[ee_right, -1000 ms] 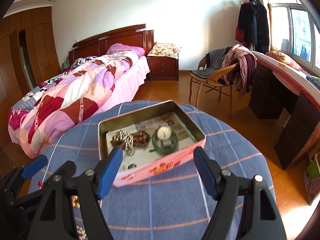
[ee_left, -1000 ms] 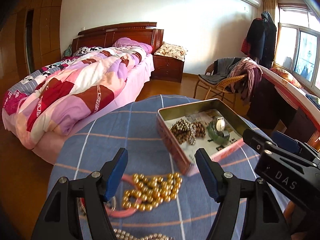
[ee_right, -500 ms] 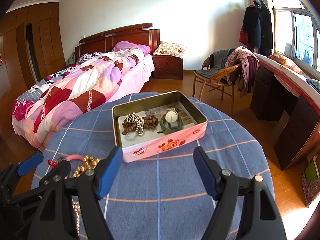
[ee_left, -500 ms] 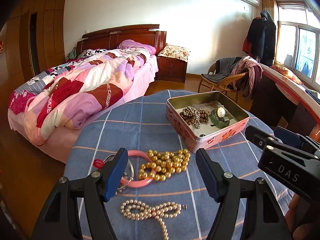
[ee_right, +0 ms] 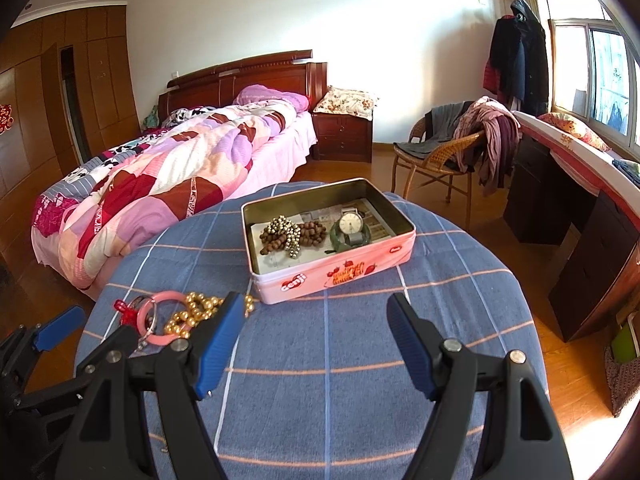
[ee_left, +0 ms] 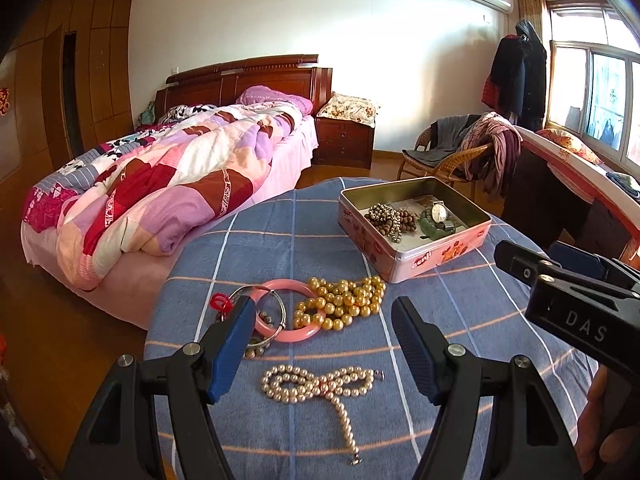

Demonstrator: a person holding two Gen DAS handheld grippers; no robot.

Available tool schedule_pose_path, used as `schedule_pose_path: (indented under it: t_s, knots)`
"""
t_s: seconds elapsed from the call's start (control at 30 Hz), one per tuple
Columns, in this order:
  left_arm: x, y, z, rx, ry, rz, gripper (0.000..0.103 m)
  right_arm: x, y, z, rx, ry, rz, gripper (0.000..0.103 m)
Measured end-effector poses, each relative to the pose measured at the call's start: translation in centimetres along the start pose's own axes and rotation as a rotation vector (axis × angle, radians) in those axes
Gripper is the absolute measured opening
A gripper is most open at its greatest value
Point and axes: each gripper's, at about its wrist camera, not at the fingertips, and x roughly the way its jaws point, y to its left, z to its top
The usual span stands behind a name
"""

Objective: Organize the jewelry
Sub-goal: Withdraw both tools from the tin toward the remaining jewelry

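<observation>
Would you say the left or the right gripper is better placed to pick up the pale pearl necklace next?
Left, probably. The pale pearl necklace lies on the cloth right between the open fingers of the left gripper. The right gripper, also open, faces bare cloth before the pink tin, and its view does not show that necklace.

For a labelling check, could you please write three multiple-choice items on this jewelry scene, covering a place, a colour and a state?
1. Where does the watch lie?
A. on the cloth
B. in the tin
C. on the bed

2. What colour is the bangle?
A. pink
B. green
C. black

3. How is the left gripper?
A. shut on pearls
B. shut on the bangle
C. open, holding nothing

Answers: 1 B, its dial shows inside the tin's walls. 2 A, a pink ring beside the gold beads. 3 C, its jaws stand apart above the pearl necklace.
</observation>
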Motion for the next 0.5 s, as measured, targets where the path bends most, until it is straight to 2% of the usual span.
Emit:
schedule_pose_path:
  t_s: [0.27,0.5]
  knots:
    - [-1.3,1.3,-1.5,-0.004,0.010,-0.003,0.070,-1.0,0.7,-1.2,-0.011,0.006,0.009,0.076]
    - [-2.0,3.6,-3.7,0.029,0.028,0.038,0.070,-0.8,0.8,-3.2,-0.008,0.049,0.046,0.076]
